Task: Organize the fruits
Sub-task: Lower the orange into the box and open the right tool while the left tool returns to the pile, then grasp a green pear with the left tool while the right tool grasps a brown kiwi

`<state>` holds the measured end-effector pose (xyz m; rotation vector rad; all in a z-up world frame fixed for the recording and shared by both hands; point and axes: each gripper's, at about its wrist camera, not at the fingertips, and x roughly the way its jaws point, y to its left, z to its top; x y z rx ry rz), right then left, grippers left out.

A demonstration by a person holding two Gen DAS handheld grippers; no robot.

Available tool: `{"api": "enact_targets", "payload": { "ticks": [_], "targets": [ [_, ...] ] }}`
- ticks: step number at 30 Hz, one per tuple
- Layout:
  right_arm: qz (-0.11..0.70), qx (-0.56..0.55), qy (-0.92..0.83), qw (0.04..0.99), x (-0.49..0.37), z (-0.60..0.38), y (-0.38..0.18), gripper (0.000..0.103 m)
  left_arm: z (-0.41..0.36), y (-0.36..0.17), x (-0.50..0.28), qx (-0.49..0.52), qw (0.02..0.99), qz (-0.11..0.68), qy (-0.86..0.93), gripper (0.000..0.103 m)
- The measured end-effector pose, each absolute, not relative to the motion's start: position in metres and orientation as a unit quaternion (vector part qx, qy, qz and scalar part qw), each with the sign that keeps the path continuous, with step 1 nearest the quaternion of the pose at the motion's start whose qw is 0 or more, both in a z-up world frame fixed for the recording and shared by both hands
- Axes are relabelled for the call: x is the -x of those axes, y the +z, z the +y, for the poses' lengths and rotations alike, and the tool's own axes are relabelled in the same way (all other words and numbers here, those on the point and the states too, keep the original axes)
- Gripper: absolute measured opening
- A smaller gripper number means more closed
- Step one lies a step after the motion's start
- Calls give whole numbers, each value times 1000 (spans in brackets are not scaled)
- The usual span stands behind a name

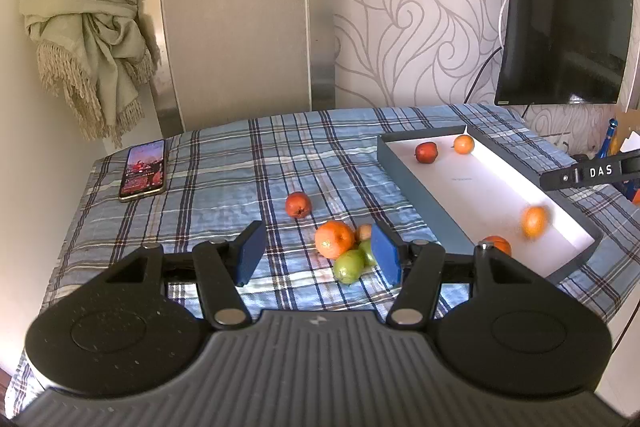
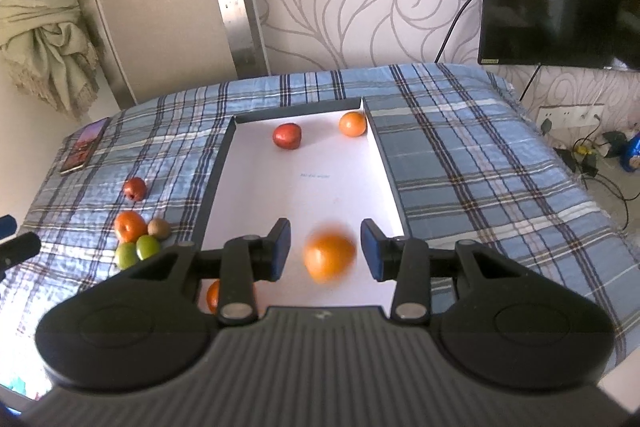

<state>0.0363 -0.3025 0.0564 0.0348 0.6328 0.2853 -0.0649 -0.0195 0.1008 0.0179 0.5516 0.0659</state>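
Note:
A shallow white box with dark walls (image 2: pixel 224 163) (image 1: pixel 416 187) lies on the plaid cloth. Inside are a red fruit (image 2: pixel 287 135), a small orange (image 2: pixel 352 124), another orange (image 2: pixel 213 295) at the near corner, and a blurred orange (image 2: pixel 329 255) (image 1: pixel 534 221) between my right gripper's fingers, not touching them. My right gripper (image 2: pixel 325 254) is open above the box. On the cloth left of the box lie a red fruit (image 1: pixel 298 204), an orange (image 1: pixel 334 239), a brown kiwi (image 1: pixel 363 231) and two green fruits (image 1: pixel 349 266). My left gripper (image 1: pixel 320 259) is open, just before this cluster.
A phone (image 1: pixel 143 169) lies at the cloth's far left. A black monitor (image 1: pixel 560 27) hangs on the wall at right. A knotted curtain (image 1: pixel 80 19) hangs at left. Cables and a wall socket (image 2: pixel 568 115) are at far right.

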Motion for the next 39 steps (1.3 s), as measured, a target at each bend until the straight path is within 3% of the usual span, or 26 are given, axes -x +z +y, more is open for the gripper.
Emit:
{"api": "enact_targets", "payload": {
  "ticks": [19,29,39],
  "targets": [
    [282,60,236,928,6,-237,65,40,-13,84,50,-20,956,292,6,64],
    [312,93,259,909,8,-193,51,40,-19,39,28,-56,943,326,-28,64],
    [333,107,254,902,-11,-177,39,40,-20,15,-4,-62,938,335,-66,51]
  ]
}}
